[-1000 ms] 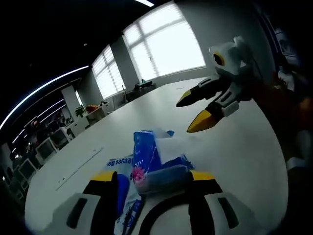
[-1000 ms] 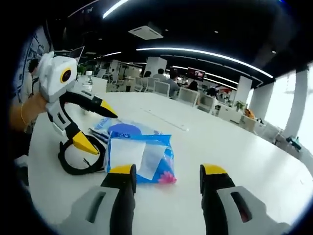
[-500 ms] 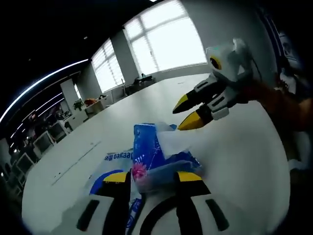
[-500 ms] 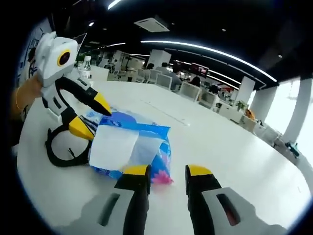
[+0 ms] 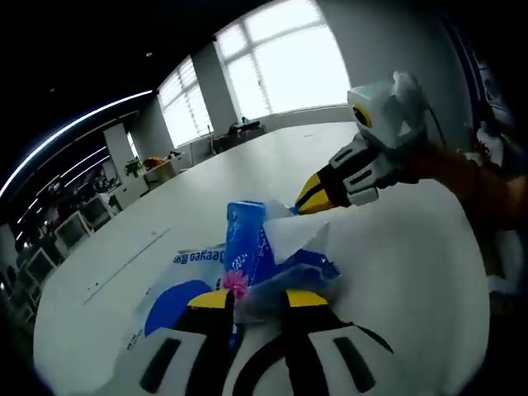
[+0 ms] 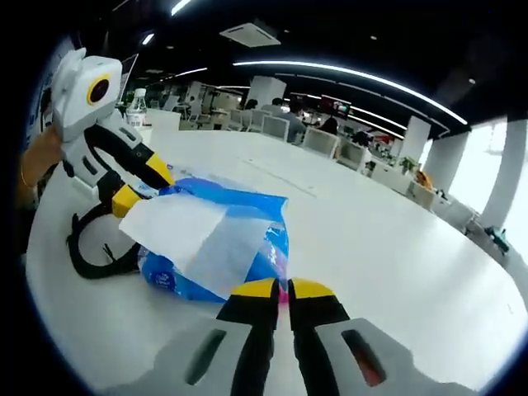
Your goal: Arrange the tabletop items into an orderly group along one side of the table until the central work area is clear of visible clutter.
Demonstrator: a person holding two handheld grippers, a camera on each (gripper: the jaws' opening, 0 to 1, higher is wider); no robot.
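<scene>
Both grippers' jaws have closed, pinching the blue tissue pack (image 6: 216, 245)

You are in a large open-plan office: long ceiling light strips (image 6: 355, 78) run over rows of desks with chairs (image 6: 272, 128) and monitors (image 5: 62, 235), seated people work in the distance, and tall windows (image 5: 285, 58) line the wall beyond the wide white surface (image 6: 396, 247).

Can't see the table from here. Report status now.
Left gripper and right gripper both shut on blue tissue pack. Pack off-center on white table. Black loop lies beside it.
</scene>
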